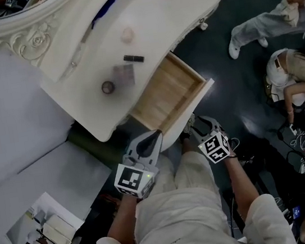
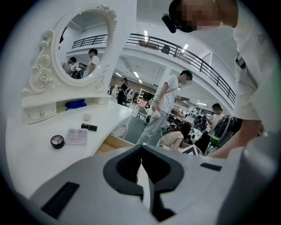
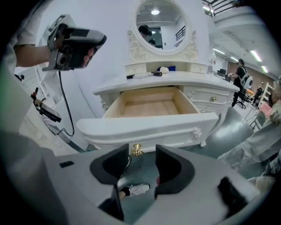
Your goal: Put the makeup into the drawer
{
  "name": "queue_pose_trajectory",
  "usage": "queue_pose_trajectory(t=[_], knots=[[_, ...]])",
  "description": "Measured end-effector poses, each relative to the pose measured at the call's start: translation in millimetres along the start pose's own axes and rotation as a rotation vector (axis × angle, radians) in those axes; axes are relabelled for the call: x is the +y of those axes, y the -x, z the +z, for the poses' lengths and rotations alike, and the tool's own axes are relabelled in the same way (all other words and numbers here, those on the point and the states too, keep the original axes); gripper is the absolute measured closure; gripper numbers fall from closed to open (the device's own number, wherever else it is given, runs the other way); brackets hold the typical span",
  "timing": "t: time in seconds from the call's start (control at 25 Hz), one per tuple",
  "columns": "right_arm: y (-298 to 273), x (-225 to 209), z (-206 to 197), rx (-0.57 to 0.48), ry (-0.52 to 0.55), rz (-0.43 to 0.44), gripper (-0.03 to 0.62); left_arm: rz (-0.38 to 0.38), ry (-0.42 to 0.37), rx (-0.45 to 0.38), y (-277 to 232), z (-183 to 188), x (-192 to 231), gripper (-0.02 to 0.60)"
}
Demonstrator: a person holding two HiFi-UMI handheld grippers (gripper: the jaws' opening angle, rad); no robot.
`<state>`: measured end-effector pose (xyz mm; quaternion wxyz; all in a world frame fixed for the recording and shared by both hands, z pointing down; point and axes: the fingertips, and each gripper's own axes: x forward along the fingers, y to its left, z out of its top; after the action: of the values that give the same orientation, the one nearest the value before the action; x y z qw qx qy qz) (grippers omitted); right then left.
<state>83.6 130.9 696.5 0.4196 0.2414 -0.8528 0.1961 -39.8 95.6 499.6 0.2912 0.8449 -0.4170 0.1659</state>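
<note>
The lipstick point(image 1: 133, 58), the palette point(image 1: 124, 74), the round compact point(image 1: 107, 87) and a pale puff point(image 1: 127, 35) are all lying on the tabletop point(image 1: 180, 6) behind the drawer point(image 1: 168, 93). The drawer is standing pulled out and empty. I judge that only the opening is done, and every piece is waiting to be moved. The right gripper point(image 3: 142, 151) is hanging released, grasping nothing, just before the drawer's brass knob point(image 3: 137, 150). The left gripper point(image 1: 155, 135) is hovering clenched and empty at the drawer's front corner.
</note>
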Motion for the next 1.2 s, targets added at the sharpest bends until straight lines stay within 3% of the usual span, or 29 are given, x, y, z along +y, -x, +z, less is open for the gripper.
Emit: queue_pose_trajectory(t=[0.56,0.92,1.2], knots=[[107.3,22.2,118.4,-0.259,-0.033,-0.051,0.439,-0.010,-0.036,-0.080,30.8,42.9,-36.9,0.571],[172.8,20.7,177.2,-0.450,-0.100,-0.149,0.580,-0.005,-0.056,-0.142,50.2,59.0,-44.1,0.571],[197.4,38.6,198.0,-0.550,-0.171,-0.107,0.583,-0.014,-0.084,-0.187,64.5,75.3,-47.9,0.571]])
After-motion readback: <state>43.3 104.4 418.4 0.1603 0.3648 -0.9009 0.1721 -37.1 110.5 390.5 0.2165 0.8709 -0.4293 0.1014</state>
